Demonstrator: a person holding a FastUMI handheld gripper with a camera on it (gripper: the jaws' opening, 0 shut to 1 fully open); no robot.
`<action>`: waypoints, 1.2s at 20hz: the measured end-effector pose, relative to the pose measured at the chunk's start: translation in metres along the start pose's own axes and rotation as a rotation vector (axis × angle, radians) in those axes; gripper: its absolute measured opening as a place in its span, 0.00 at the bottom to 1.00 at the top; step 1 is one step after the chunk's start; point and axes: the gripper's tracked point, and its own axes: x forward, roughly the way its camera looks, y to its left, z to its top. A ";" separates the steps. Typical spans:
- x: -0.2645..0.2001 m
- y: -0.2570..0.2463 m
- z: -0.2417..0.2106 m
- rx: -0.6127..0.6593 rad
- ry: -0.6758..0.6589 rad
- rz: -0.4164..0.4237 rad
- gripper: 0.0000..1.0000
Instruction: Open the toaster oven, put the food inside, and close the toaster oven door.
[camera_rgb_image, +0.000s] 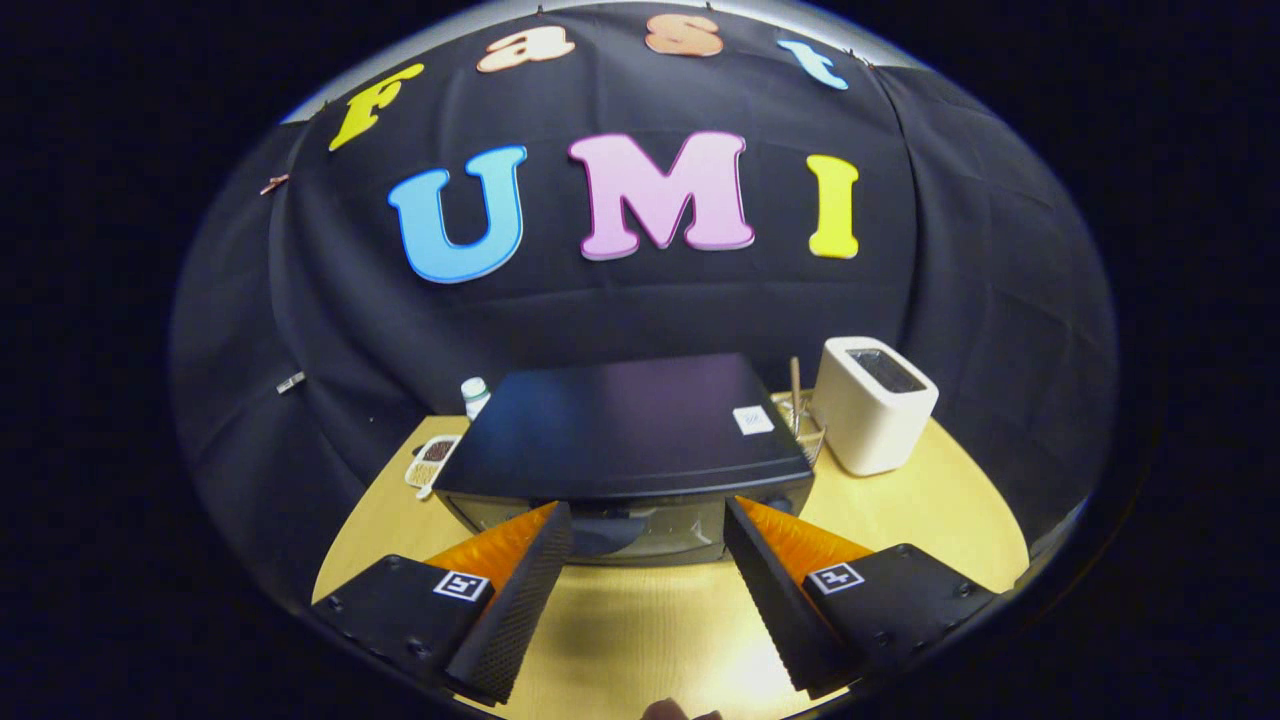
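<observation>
Black, boxy toaster oven (625, 430) sits just ahead of your claw (648, 520), spread wide and holding nothing; white slot toaster (873, 405) stands beside the oven.

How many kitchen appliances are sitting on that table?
2: a black toaster oven just ahead of the open gripper, and a white toaster beside it. Others may be hidden behind.

Black toaster oven (625, 428), white toaster (872, 405), light wooden table (900, 520), white-capped bottle (475, 395)
</observation>
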 end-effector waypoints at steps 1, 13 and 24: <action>-0.008 -0.009 0.017 -0.010 -0.047 -0.003 0.99; -0.123 -0.121 0.164 -0.069 -0.372 -0.039 0.99; -0.136 -0.184 0.165 -0.031 -0.366 0.005 0.98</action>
